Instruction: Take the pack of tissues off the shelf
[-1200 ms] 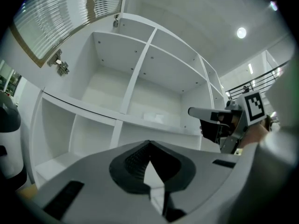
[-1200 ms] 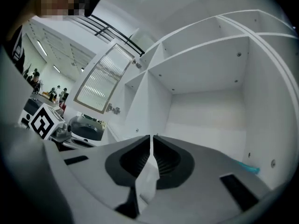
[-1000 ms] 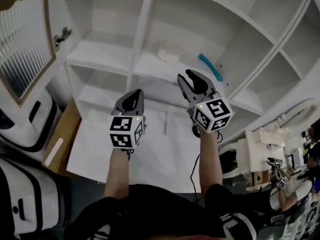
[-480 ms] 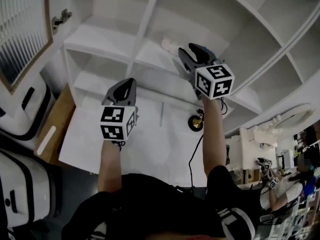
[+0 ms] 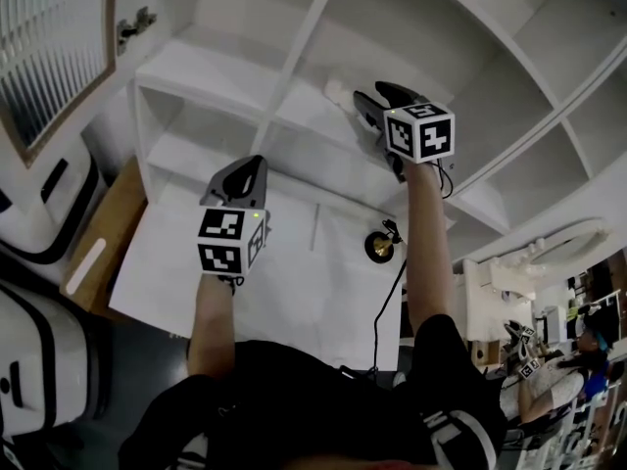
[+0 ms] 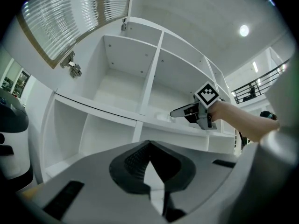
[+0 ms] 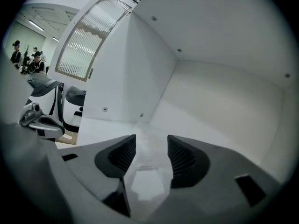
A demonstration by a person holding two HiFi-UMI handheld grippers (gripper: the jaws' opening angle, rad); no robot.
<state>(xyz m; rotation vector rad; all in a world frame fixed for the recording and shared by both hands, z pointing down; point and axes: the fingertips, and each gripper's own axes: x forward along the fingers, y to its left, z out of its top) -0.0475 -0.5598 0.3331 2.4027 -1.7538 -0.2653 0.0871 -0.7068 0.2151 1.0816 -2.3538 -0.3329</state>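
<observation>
**Operator:** At the top centre of the head view, I'm holding the right gripper (image 5: 377, 101) inside a middle compartment of the shelf (image 5: 201, 71). The pack of tissues (image 5: 336, 90) is lying on the board just beyond its tips.

**Colleague:** Are you gripping it yet?

**Operator:** No. The jaws have just been opening and are standing wide. The right gripper view is showing the pack low in the middle of the frame, between the two pads (image 7: 124, 155), and as far as I can judge neither is pressing on it. So the reach is looking nearly done. Closing, lifting and drawing the pack out are all remaining.

**Colleague:** And the left gripper (image 5: 253, 163)?

**Operator:** It's hanging at centre left of the head view, outside the shelf. Its own view is showing the tips meeting on nothing, which the head view isn't giving me. That view is also catching the right gripper side-on at centre right, pointing at the pack.
</observation>
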